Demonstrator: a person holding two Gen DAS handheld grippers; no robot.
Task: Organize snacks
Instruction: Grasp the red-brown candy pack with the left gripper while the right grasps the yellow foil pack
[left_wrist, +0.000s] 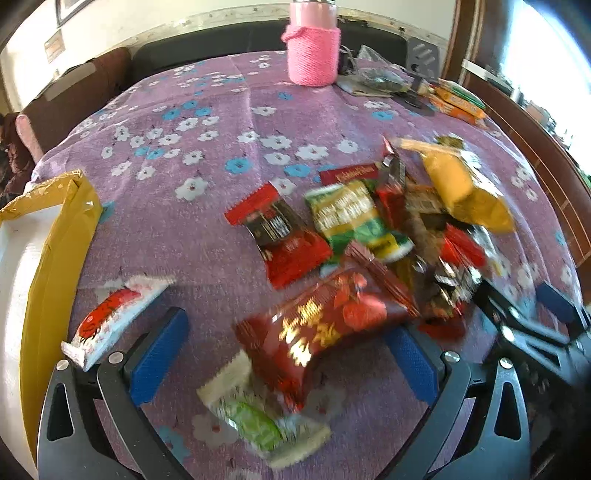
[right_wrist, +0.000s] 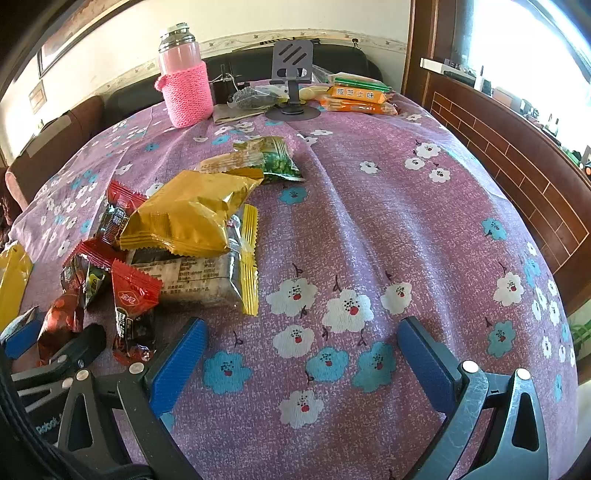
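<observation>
A heap of snack packets lies on the purple flowered tablecloth (left_wrist: 207, 110). My left gripper (left_wrist: 286, 325) is open and low over the cloth. A shiny dark red packet (left_wrist: 317, 325) and a white-and-green packet (left_wrist: 258, 417) lie between its blue pads (left_wrist: 159, 354). A white packet with a red print (left_wrist: 110, 321) lies just outside the left pad. A yellow bag (left_wrist: 461, 184) (right_wrist: 184, 218) tops the heap. My right gripper (right_wrist: 303, 325) is open over bare cloth, right of the heap, with nothing between its fingers. A green pea packet (right_wrist: 280, 158) lies farther back.
A yellow-edged open bag or box (left_wrist: 55, 229) with a white inside sits at the table's left edge. At the back stand a pink flask in a knitted sleeve (right_wrist: 186, 92), a grey phone stand (right_wrist: 291, 74) and orange biscuit packs (right_wrist: 354, 99). Wooden panelling (right_wrist: 517, 166) runs along the right.
</observation>
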